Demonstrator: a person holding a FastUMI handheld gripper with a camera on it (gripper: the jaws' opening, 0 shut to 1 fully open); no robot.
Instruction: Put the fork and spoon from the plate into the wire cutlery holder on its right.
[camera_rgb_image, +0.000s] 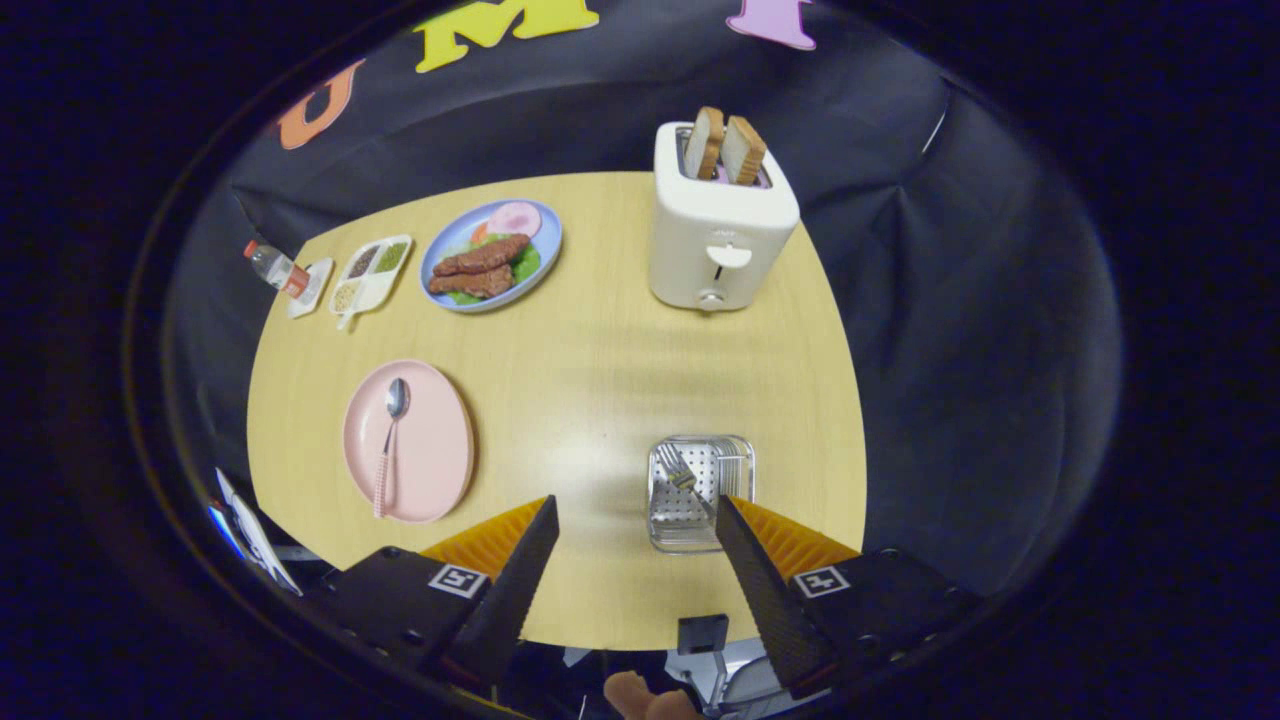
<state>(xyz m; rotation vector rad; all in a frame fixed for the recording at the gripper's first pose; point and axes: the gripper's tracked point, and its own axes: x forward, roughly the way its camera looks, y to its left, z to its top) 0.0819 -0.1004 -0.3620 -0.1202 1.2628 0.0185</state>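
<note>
A pink plate (435, 470) lies on the wooden table, ahead and left of my fingers. A spoon (390, 440) with a pink handle rests on it, bowl pointing away. The wire cutlery holder (700, 490) stands right of the plate, just ahead of my right finger. A fork (682, 472) leans inside it, tines up. My gripper (635, 515) is open, raised above the table's near edge, with nothing between its fingers.
A white toaster (720, 235) with two bread slices stands at the far right. A blue plate (490, 255) of meat and greens, a divided condiment tray (370, 272) and a small bottle (278, 268) sit along the far left.
</note>
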